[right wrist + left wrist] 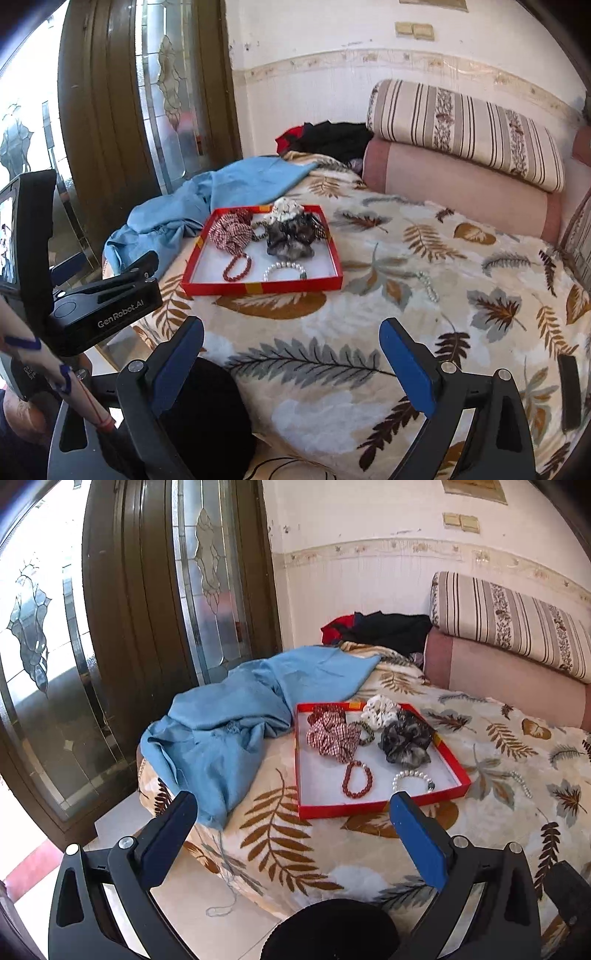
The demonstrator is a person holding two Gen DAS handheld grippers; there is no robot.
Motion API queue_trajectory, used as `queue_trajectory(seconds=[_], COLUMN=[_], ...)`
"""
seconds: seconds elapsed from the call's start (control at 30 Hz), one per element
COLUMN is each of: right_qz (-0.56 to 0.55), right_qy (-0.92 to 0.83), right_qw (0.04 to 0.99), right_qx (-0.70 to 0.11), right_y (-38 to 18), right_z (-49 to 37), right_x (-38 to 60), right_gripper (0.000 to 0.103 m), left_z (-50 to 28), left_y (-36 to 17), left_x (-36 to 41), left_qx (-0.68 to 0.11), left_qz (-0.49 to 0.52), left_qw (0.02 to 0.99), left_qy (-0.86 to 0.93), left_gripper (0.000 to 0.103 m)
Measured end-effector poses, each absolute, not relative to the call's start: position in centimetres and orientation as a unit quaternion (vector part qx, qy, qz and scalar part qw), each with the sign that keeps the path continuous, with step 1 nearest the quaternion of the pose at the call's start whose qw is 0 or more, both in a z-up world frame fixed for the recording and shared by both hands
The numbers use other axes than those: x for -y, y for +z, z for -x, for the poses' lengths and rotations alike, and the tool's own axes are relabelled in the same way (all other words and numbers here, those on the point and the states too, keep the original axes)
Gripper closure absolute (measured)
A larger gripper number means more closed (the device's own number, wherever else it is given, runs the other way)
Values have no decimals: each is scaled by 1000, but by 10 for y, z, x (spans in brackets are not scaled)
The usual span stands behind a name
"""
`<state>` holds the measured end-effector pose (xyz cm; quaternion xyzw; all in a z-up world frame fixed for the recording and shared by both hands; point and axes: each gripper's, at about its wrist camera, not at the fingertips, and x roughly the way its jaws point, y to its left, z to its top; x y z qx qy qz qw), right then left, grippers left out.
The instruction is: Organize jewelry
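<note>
A shallow red tray (380,806) (258,287) lies on the leaf-patterned bed. In it are a red bead bracelet (357,780) (236,268), a white pearl bracelet (412,780) (284,270), a red checked scrunchie (332,734) (231,232), a grey scrunchie (404,740) (291,236), a white scrunchie (380,709) and a small dark bracelet (365,731). Another pearl strand (522,784) (428,284) lies on the blanket to the right of the tray. My left gripper (291,812) is open and empty, short of the tray's near edge. My right gripper (291,338) is open and empty, well short of the tray.
A crumpled blue cloth (236,723) (207,192) lies left of the tray at the bed's corner. Dark and red clothes (384,627) and striped and pink bolsters (509,627) (461,166) are at the back. A glass door (110,627) stands left. The left gripper's body (103,295) shows at left.
</note>
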<state>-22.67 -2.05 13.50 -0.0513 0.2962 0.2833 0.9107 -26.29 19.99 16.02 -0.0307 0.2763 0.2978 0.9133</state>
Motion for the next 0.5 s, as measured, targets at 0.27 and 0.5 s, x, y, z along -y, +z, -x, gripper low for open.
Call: queue_trajectory(seconds=[0.27, 0.5], right_qz=[55, 56], right_qy=[277, 271], right_qw=[908, 908], right_qx=[-309, -313], right_y=[125, 120], right_z=[219, 215], right_x=[16, 19], right_gripper=[5, 5], left_z=[256, 252], left_y=[148, 142], left_x=[-202, -204], left_qx=[-288, -297], left_qz=[29, 32], left_qw=[910, 908], left_qy=[297, 292], left_gripper=[0, 0])
